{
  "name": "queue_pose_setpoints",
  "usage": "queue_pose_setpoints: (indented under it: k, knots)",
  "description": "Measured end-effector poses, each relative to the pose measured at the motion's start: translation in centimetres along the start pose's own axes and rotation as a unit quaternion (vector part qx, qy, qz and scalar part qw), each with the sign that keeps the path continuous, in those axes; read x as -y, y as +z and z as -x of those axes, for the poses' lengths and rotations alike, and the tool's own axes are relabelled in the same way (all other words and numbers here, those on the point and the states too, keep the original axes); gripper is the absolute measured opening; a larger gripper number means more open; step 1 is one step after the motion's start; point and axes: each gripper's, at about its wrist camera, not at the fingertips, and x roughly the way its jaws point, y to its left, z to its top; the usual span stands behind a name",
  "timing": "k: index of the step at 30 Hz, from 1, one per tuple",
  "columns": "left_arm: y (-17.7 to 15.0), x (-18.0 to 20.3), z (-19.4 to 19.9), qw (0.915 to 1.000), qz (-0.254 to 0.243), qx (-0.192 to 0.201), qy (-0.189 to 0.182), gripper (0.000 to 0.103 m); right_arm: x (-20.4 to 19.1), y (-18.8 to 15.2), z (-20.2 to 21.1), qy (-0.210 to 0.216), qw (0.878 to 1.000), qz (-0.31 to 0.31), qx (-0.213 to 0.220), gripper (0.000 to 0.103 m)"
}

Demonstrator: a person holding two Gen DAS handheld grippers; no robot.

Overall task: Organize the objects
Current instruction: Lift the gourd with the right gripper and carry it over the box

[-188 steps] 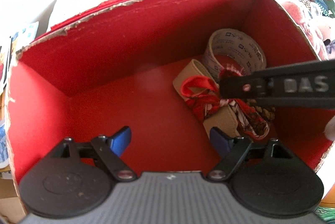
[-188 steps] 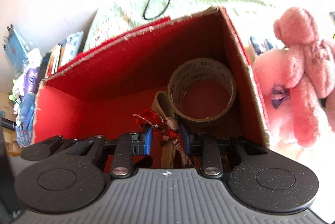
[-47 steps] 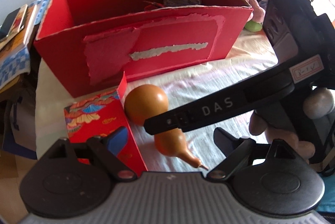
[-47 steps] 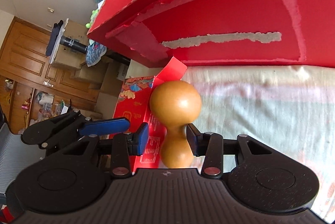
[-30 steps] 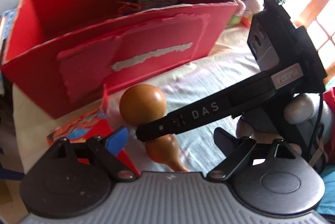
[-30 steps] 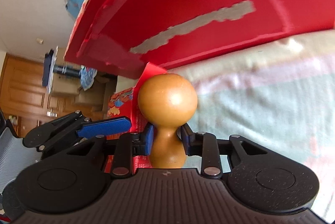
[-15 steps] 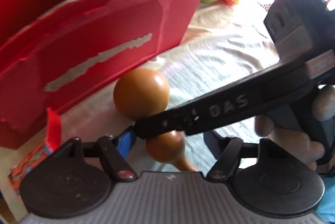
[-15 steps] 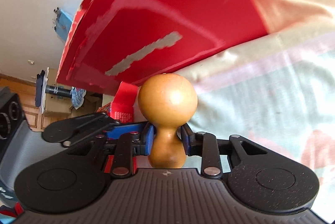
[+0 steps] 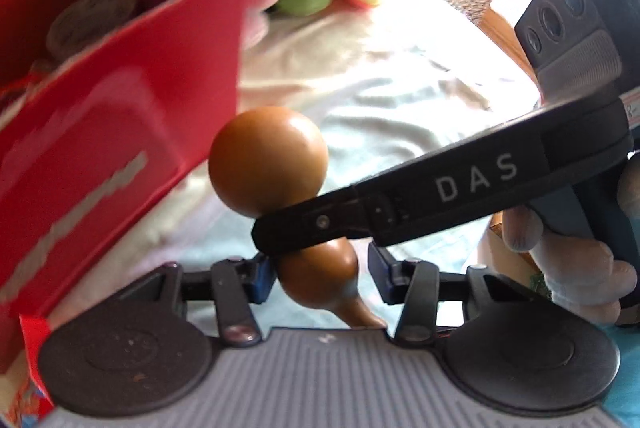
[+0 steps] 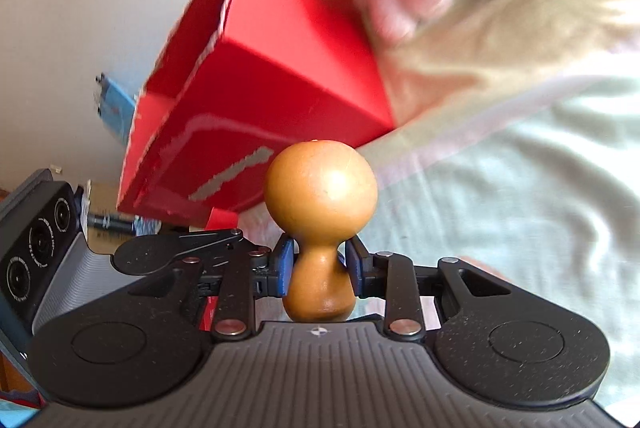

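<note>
The right tool (image 10: 316, 270) grips a brown wooden gourd (image 10: 320, 224) at its narrow waist, lifted above the pale bedsheet (image 10: 500, 188), just beside the red cardboard box (image 10: 256, 76). The left tool (image 9: 318, 274) stands wide around the gourd's lower bulb.

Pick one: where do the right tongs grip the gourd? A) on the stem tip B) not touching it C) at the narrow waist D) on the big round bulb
C: the right tongs are shut on the gourd at its narrow waist, with the big bulb ahead of the blue pads and the small bulb behind them.
</note>
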Motion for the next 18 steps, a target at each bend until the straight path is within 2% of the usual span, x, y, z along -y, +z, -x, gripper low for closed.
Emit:
queue_pose_setpoints:
  k: [6, 18]
  knots:
    - [1.2, 1.9, 2.0, 0.9988, -0.032, 0.036, -0.004, 0.048, -0.1, 0.0, 3.2, 0.003, 0.999, -0.006, 0.039, 0.030]
    - [3.1, 1.9, 8.0, 0.9905, -0.029, 0.134, -0.013, 0.047, -7.5, 1.3, 4.5, 0.013, 0.995, 0.036, 0.096, 0.030]
